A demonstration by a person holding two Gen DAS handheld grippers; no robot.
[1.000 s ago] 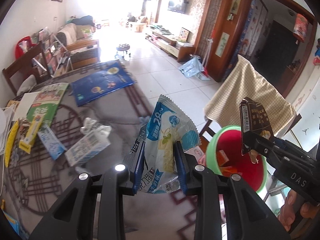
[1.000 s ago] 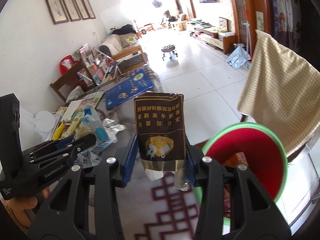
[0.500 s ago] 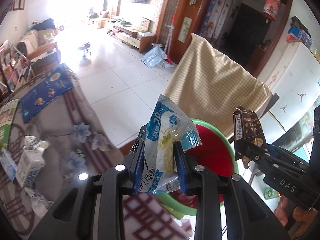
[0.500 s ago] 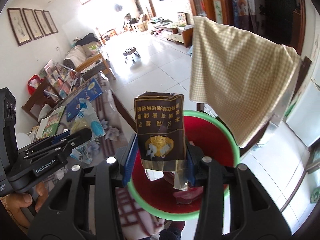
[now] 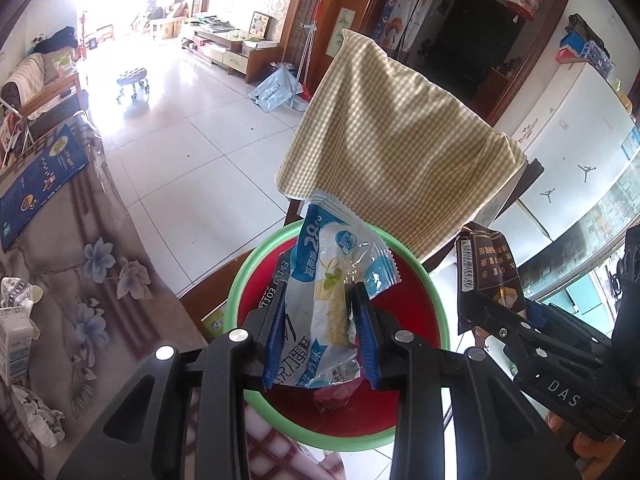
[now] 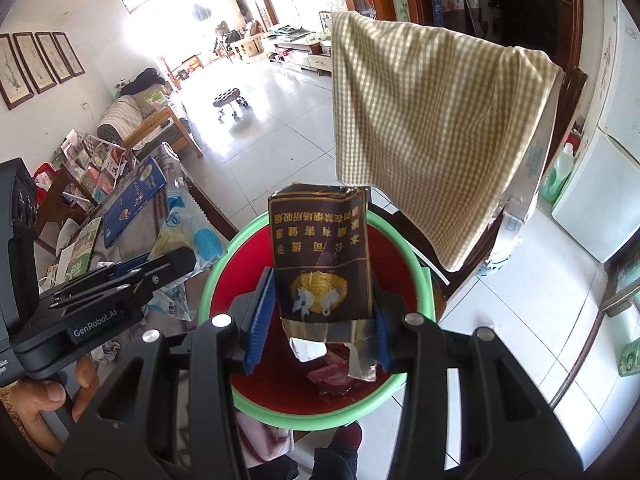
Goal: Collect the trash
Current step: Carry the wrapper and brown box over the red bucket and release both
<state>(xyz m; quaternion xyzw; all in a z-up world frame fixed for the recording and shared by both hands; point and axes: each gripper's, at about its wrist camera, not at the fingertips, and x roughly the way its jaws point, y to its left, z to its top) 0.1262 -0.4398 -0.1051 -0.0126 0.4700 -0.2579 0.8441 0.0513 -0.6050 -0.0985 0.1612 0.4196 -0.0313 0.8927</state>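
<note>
We had swung both grippers away from the table (image 5: pixel 80 280) within the last second, and each load now hung over the bin (image 5: pixel 256 256) instead of beside it. Our left gripper (image 5: pixel 320 320) pinched the wrapper (image 5: pixel 332 280) above the bin's near rim, while our right gripper (image 6: pixel 320 320) clamped the brown pack (image 6: pixel 320 256) over the bin's red middle. By our reckoning only the release remained for these two; a carton (image 5: pixel 16 344) and crumpled scraps (image 5: pixel 40 420) lay on the table beside the bin.

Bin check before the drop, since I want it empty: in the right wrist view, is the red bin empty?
No, a pink wrapper already lies on the bottom of the red bin.
</note>
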